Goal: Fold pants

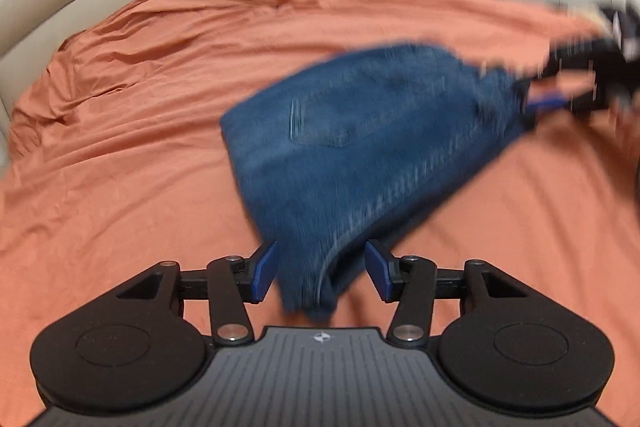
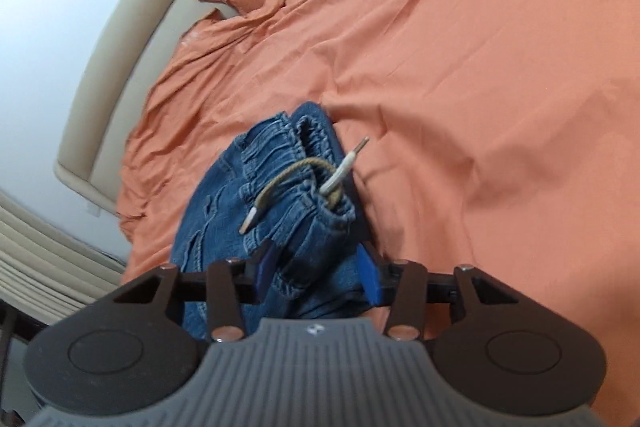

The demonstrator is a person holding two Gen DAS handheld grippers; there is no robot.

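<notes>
- Left gripper (image 1: 320,273): jaws apart, folded denim edge between the blue pads, with a gap showing on each side; not clamped.
- Right gripper (image 2: 316,273): jaws parted around the gathered waistband (image 2: 296,163), pads seemingly not pressing.
- Pants (image 1: 360,139): a folded blue bundle on the orange bedsheet (image 1: 120,147), right of centre.
- Handling, by judgement: soft, fairly heavy denim, floppy; grip stacked edges or waistband, not the drawstring (image 2: 288,183).
- Long axis runs from near-left to far-right, waistband at the right gripper's end.
</notes>
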